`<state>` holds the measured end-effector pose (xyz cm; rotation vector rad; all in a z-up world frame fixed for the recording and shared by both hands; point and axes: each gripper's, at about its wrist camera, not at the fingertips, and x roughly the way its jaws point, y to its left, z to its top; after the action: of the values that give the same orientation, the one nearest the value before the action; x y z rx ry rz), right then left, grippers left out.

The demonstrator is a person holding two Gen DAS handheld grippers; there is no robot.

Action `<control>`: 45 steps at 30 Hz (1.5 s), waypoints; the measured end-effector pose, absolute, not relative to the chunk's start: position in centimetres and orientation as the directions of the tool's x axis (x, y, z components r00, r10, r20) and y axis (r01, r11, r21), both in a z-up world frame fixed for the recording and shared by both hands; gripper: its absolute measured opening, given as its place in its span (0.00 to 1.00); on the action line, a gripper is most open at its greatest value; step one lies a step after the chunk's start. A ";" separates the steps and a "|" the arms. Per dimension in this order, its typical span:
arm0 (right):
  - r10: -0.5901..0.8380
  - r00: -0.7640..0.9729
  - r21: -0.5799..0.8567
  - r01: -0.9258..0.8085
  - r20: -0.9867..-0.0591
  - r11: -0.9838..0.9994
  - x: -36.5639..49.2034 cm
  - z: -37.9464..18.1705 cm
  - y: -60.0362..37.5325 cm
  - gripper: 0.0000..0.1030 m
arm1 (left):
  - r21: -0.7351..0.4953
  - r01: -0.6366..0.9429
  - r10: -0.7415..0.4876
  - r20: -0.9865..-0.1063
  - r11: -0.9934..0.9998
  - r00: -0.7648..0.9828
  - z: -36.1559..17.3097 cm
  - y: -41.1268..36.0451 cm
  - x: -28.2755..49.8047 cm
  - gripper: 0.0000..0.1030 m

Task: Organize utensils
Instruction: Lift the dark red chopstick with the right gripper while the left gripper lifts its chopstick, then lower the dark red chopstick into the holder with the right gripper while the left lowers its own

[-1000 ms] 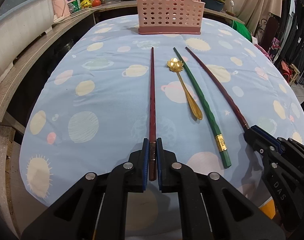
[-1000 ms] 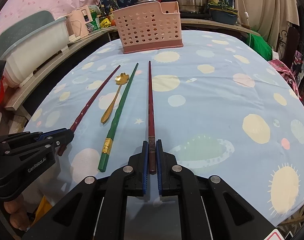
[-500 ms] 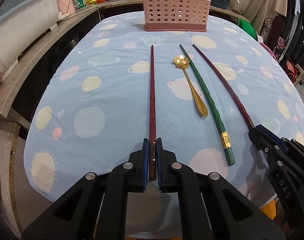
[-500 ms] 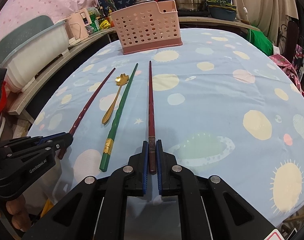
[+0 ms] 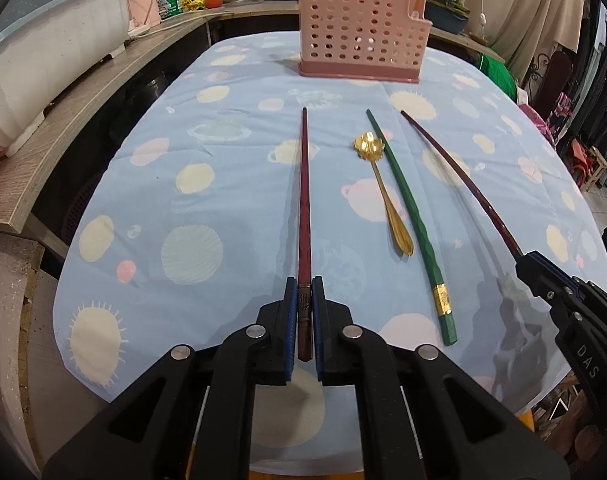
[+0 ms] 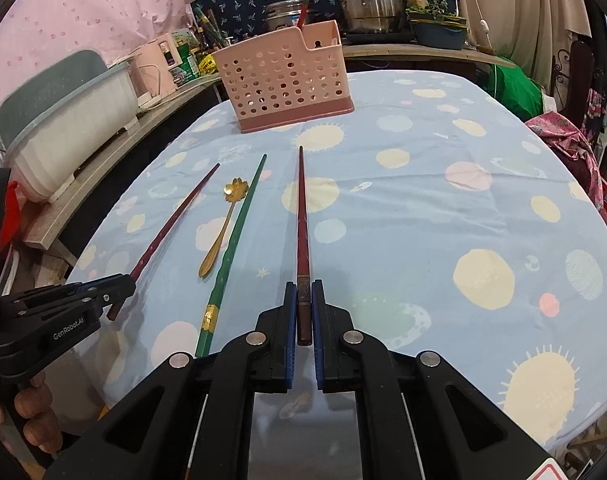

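My left gripper (image 5: pixel 302 312) clamped one red chopstick (image 5: pixel 304 200) by its butt; my right gripper (image 6: pixel 302 312) pinched the other (image 6: pixel 302 232). Both pointed at the pink basket (image 5: pixel 361 36) across the desk (image 5: pixel 223 184). Held so far back, the tips could swing and miss it.
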<state>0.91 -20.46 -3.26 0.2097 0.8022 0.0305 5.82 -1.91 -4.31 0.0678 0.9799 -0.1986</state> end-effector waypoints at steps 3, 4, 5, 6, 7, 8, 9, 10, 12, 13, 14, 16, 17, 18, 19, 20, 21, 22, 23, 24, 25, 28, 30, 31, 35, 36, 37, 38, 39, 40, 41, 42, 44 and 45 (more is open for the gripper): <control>0.108 0.715 0.200 0.045 -0.691 0.979 1.1 -1.7 -21.1 0.07 | -0.043 0.195 -0.147 -0.817 0.980 0.558 -3.1 -1.6 6.0 0.07; 0.108 0.723 0.200 0.043 -0.682 0.979 1.2 -1.2 -21.3 0.07 | -0.045 0.196 -0.151 -0.809 0.980 0.569 -2.5 -1.5 6.1 0.07; 0.108 0.733 0.201 0.039 -0.671 0.979 1.3 -0.4 -21.5 0.07 | -0.046 0.196 -0.154 -0.800 0.980 0.580 -1.9 -1.5 6.2 0.07; 0.109 0.742 0.201 0.035 -0.661 0.979 1.4 0.3 -21.7 0.07 | -0.049 0.196 -0.158 -0.791 0.979 0.591 -1.3 -1.4 6.3 0.07; 0.109 0.750 0.201 0.032 -0.652 0.979 1.5 0.9 -21.8 0.07 | -0.052 0.196 -0.161 -0.785 0.979 0.598 -0.7 -1.4 6.4 0.07; 0.112 0.759 0.204 0.029 -0.642 0.979 1.6 1.7 -22.0 0.07 | -0.054 0.197 -0.165 -0.776 0.979 0.609 0.0 -1.3 6.6 0.07; 0.114 0.767 0.206 0.024 -0.631 0.978 1.8 2.4 -22.2 0.07 | -0.055 0.197 -0.167 -0.769 0.979 0.617 0.5 -1.3 6.8 0.07; 0.114 0.776 0.205 0.020 -0.621 0.979 1.9 3.0 -22.3 0.07 | -0.056 0.197 -0.170 -0.760 0.979 0.627 1.2 -1.3 6.9 0.07; 0.107 0.796 0.193 0.013 -0.596 0.981 2.3 4.6 -22.6 0.07 | -0.057 0.197 -0.173 -0.745 0.979 0.644 2.4 -1.2 7.3 0.07; 0.105 0.804 0.189 0.009 -0.585 0.982 2.4 5.3 -22.7 0.07 | -0.061 0.198 -0.179 -0.735 0.978 0.654 3.1 -1.1 7.5 0.07; 0.105 0.813 0.186 0.004 -0.573 0.982 2.6 6.0 -22.8 0.07 | -0.063 0.200 -0.182 -0.725 0.978 0.664 3.8 -1.1 7.7 0.07; 0.103 0.829 0.176 -0.005 -0.550 0.984 3.1 7.5 -22.9 0.07 | -0.067 0.206 -0.193 -0.703 0.976 0.685 5.2 -1.0 8.1 0.07; 0.100 0.835 0.170 -0.007 -0.542 0.985 3.3 8.1 -23.0 0.07 | -0.072 0.209 -0.199 -0.695 0.975 0.691 5.8 -1.0 8.5 0.07; 0.098 0.841 0.164 -0.011 -0.532 0.986 3.6 8.8 -23.0 0.07 | -0.081 0.213 -0.210 -0.684 0.974 0.698 6.5 -1.0 8.8 0.07; 0.098 0.847 0.161 -0.015 -0.523 0.987 3.9 9.5 -23.1 0.07 | -0.088 0.216 -0.217 -0.677 0.972 0.704 7.1 -1.0 9.0 0.07; 0.099 0.852 0.159 -0.018 -0.515 0.987 4.1 10.0 -23.0 0.07 | -0.095 0.218 -0.225 -0.668 0.971 0.709 7.7 -1.0 9.3 0.07; 0.101 0.856 0.157 -0.023 -0.507 0.987 4.5 10.6 -23.1 0.07 | -0.100 0.221 -0.231 -0.660 0.970 0.715 8.4 -1.0 9.6 0.07; 0.103 0.861 0.156 -0.028 -0.499 0.987 4.7 11.2 -23.1 0.07 | -0.103 0.224 -0.236 -0.649 0.969 0.724 9.1 -1.1 10.0 0.07; 0.104 0.866 0.152 -0.033 -0.489 0.988 5.1 11.8 -23.1 0.07 | -0.102 0.228 -0.239 -0.637 0.968 0.732 9.8 -1.3 10.3 0.07; 0.103 0.872 0.147 -0.036 -0.479 0.988 5.4 12.4 -23.1 0.07 | -0.099 0.231 -0.241 -0.625 0.968 0.742 10.5 -1.4 10.6 0.07; 0.103 0.875 0.145 -0.038 -0.472 0.989 5.7 13.0 -23.2 0.07 | -0.097 0.235 -0.244 -0.616 0.967 0.749 11.2 -1.6 10.9 0.07; 0.128 0.883 0.171 -0.055 -0.451 0.984 6.8 14.6 -23.6 0.07 | -0.105 0.247 -0.260 -0.599 0.963 0.758 13.0 -2.0 12.0 0.07; 0.137 0.890 0.181 -0.063 -0.436 0.981 7.4 15.7 -23.8 0.07 | -0.113 0.254 -0.271 -0.585 0.961 0.764 14.1 -2.1 12.7 0.07; 0.137 0.894 0.180 -0.064 -0.427 0.982 7.7 16.1 -23.9 0.07 | -0.117 0.258 -0.276 -0.578 0.959 0.768 14.7 -2.2 13.0 0.07; 0.141 0.907 0.179 -0.075 -0.396 0.981 8.8 17.9 -24.0 0.07 | -0.110 0.272 -0.287 -0.550 0.956 0.784 16.4 -2.5 13.9 0.07; 0.142 0.911 0.178 -0.077 -0.388 0.981 9.1 18.4 -24.0 0.07 | -0.104 0.274 -0.285 -0.544 0.956 0.789 16.8 -2.6 14.1 0.07; 0.142 0.914 0.179 -0.078 -0.380 0.981 9.4 18.8 -24.0 0.07 | -0.100 0.274 -0.284 -0.538 0.956 0.794 17.2 -2.8 14.4 0.07; 0.143 0.917 0.182 -0.079 -0.373 0.980 9.8 19.2 -24.1 0.07 | -0.098 0.276 -0.285 -0.533 0.956 0.796 17.4 -2.9 14.6 0.07; 0.146 0.919 0.188 -0.081 -0.367 0.979 10.3 19.6 -24.2 0.07 | -0.098 0.275 -0.284 -0.529 0.956 0.800 17.8 -3.0 15.0 0.07; 0.150 0.920 0.192 -0.083 -0.362 0.978 10.7 19.8 -24.4 0.07 | -0.101 0.276 -0.287 -0.526 0.956 0.801 18.0 -3.0 15.3 0.07; 0.151 0.922 0.196 -0.084 -0.358 0.977 11.2 20.1 -24.5 0.07 | -0.105 0.277 -0.290 -0.523 0.955 0.802 18.3 -3.1 15.6 0.07; 0.151 0.923 0.198 -0.084 -0.355 0.977 11.6 20.3 -24.6 0.07 | -0.106 0.277 -0.291 -0.519 0.955 0.804 18.5 -3.2 16.0 0.07; 0.153 0.924 0.202 -0.085 -0.350 0.976 12.6 20.9 -24.7 0.07 | -0.110 0.277 -0.293 -0.513 0.954 0.807 19.0 -3.2 16.4 0.07; 0.153 0.925 0.202 -0.085 -0.348 0.976 13.0 21.1 -24.7 0.07 | -0.110 0.277 -0.293 -0.510 0.955 0.809 19.3 -3.2 16.8 0.07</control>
<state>13.02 -24.66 21.15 0.1851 0.3710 0.1226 16.76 -3.24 19.27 -0.0310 0.5501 -0.3049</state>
